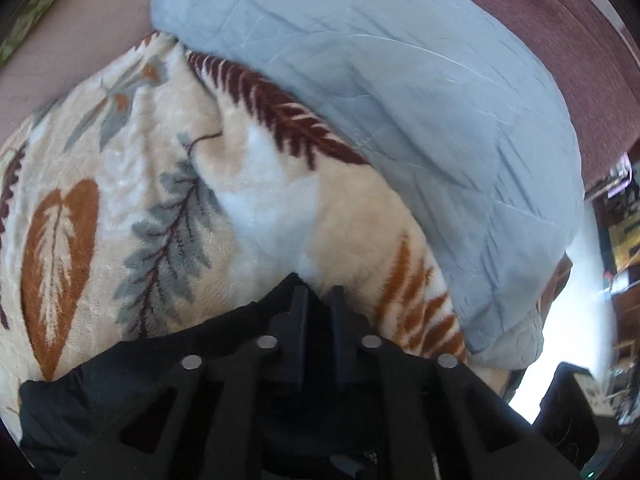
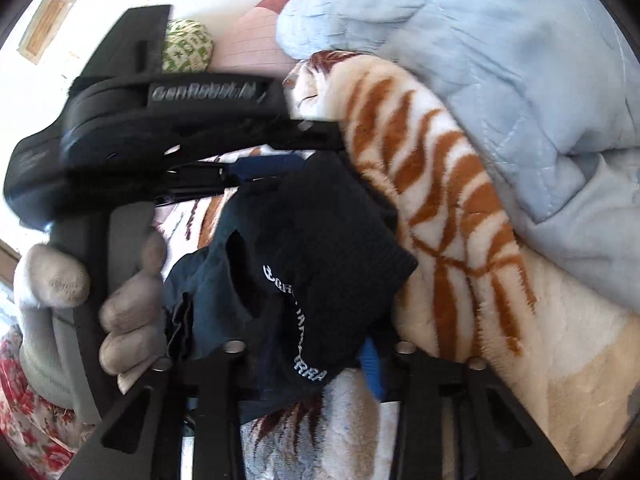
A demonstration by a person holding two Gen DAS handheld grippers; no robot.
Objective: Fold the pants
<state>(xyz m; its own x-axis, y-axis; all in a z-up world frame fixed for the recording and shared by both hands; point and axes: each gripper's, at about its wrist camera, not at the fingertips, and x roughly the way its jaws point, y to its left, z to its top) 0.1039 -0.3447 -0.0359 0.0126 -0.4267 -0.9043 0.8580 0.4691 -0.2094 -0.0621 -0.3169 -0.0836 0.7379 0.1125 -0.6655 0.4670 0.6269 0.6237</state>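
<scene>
While both jaws pinch the black pants [image 2: 320, 264], gloved hand [image 2: 128, 320] grips left gripper [image 1: 318, 300] upright.

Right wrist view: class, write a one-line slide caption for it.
Both grippers hold black pants bunched above a leaf-patterned fleece blanket, a pale blue quilt behind.

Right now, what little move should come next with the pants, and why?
Probably draw the two tools apart to stretch the pants flat. Both the left tool and the right tool seem clamped on the dark cloth, which hangs bunched above the blanket; it can't fold neatly that way.
</scene>
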